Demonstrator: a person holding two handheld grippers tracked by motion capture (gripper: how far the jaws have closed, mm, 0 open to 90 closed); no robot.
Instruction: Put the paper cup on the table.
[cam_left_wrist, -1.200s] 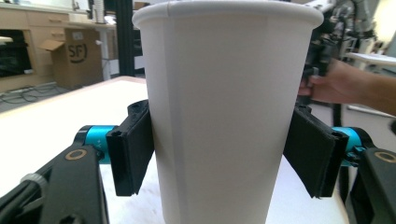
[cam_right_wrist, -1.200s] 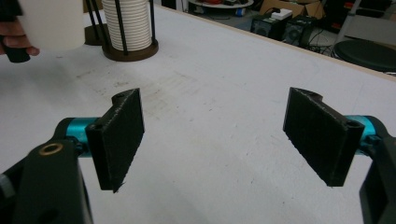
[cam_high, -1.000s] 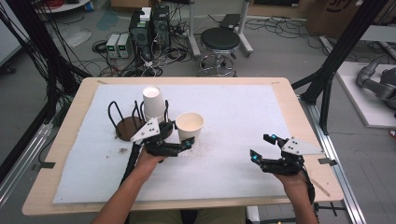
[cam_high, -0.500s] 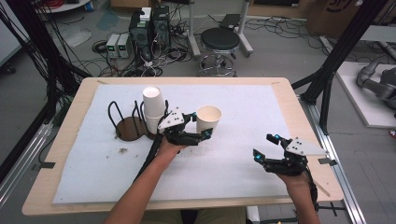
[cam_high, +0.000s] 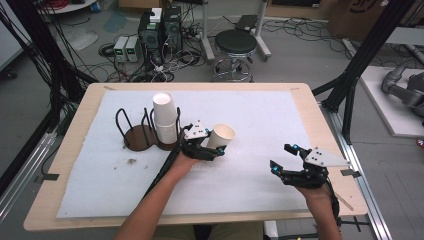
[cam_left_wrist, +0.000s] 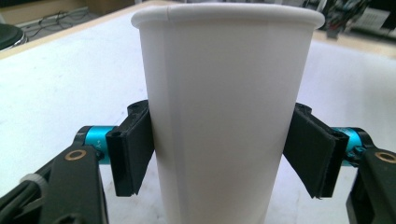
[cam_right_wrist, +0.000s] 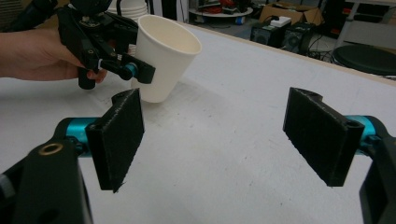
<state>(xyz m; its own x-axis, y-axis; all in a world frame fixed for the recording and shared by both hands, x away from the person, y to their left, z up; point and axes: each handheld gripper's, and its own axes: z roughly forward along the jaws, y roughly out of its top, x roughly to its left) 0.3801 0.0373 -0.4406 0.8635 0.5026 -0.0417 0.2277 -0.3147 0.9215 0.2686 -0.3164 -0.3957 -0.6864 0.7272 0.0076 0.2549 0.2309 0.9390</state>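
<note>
A white paper cup (cam_high: 221, 136) sits between the pads of my left gripper (cam_high: 212, 147), which is shut on it at mid-height near the middle of the table. In the left gripper view both pads (cam_left_wrist: 135, 149) press the cup's (cam_left_wrist: 224, 107) sides. The right gripper view shows the cup (cam_right_wrist: 163, 56) leaning, its base at or just above the mat. My right gripper (cam_high: 282, 158) stands open over the mat at the front right, with nothing between its pads (cam_right_wrist: 116, 140).
A stack of white cups (cam_high: 165, 117) stands in a black wire holder with a round wooden base (cam_high: 137, 135), left of the held cup. A white mat (cam_high: 260, 110) covers the wooden table (cam_high: 330, 130). Cables, boxes and a stool lie on the floor beyond.
My left gripper has carried the cup rightward, away from the holder, and a little lower. The right gripper has stayed where it was.
</note>
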